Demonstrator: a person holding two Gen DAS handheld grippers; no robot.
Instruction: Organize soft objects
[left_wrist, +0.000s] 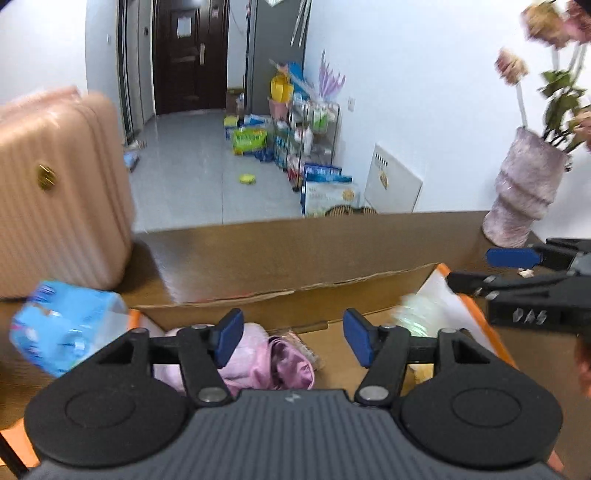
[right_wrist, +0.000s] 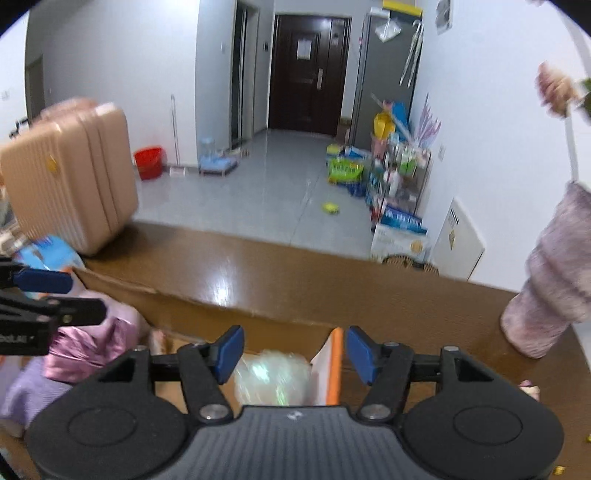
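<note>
Pink cloth (left_wrist: 258, 358) below wide, empty left tongs (left_wrist: 291, 338): lower straight into box (left_wrist: 332, 295), pinch one thick fold, clear of right tongs (right_wrist: 295, 349), equally wide, empty.

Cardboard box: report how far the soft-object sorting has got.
Done: pink fabric bundle and an iridescent plastic bag lie in the cardboard box. In hand: nothing; left gripper and right gripper are open. Left: blue tissue pack sits outside.
</note>
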